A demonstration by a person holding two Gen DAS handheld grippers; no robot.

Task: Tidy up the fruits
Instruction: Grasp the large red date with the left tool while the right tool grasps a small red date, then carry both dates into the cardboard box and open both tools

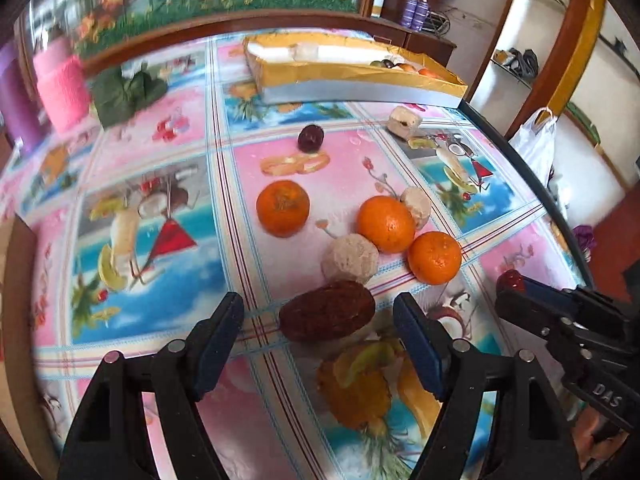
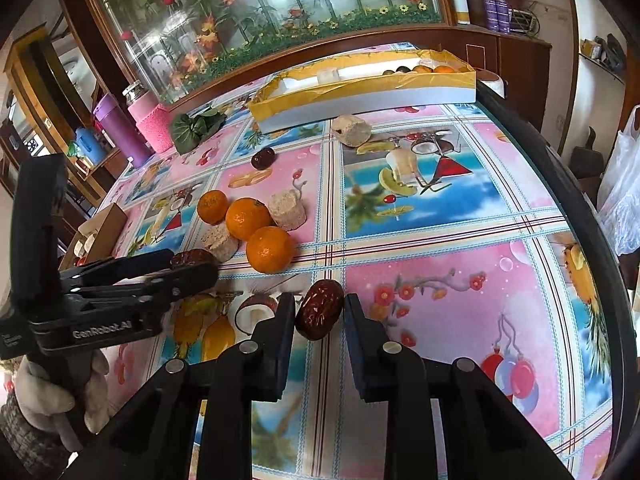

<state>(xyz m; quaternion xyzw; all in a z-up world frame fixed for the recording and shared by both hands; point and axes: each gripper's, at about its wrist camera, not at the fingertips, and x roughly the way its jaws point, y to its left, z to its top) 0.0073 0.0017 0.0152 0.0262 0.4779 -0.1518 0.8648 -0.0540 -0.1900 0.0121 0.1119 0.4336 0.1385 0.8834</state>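
Bright daylight, glare on glass panel (image 2: 188,52); fisheye edges warped, left-wrist view perhaps motion-blurred.
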